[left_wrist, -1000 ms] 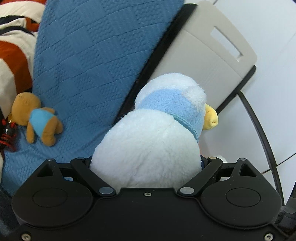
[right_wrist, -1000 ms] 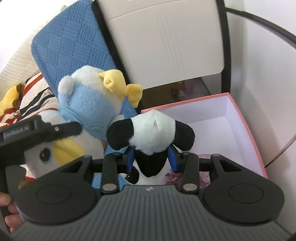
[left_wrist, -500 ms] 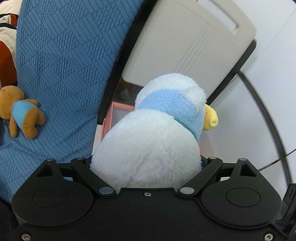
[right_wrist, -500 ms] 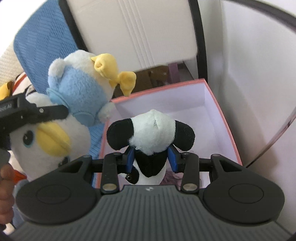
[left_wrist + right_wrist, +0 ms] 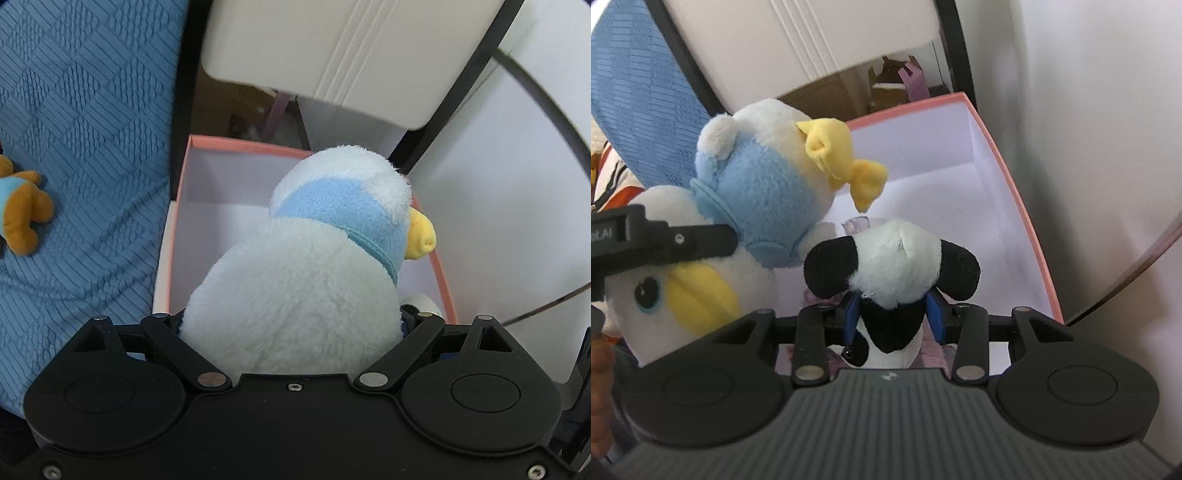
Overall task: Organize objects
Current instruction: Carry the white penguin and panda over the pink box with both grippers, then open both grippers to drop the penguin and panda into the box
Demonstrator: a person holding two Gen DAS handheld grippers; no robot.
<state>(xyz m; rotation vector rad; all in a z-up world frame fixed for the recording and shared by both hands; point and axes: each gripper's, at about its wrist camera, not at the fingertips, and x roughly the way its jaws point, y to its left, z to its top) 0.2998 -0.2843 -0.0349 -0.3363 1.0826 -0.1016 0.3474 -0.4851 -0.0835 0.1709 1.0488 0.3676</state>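
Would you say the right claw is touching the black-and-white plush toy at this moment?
Touching. The right wrist view shows the right claw with its blue pads pressed into both sides of the black-and-white plush toy, holding it above the pink box.

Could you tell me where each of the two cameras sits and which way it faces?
Left wrist: on the left tongs, looking steeply down over the white duck plush they grip, into the pink box; only the tongs' frame shows.
Right wrist: on the right tongs, angled down past the panda plush into the box; a bit of hand at the left edge.
Shared: duck, box, blue cushion.
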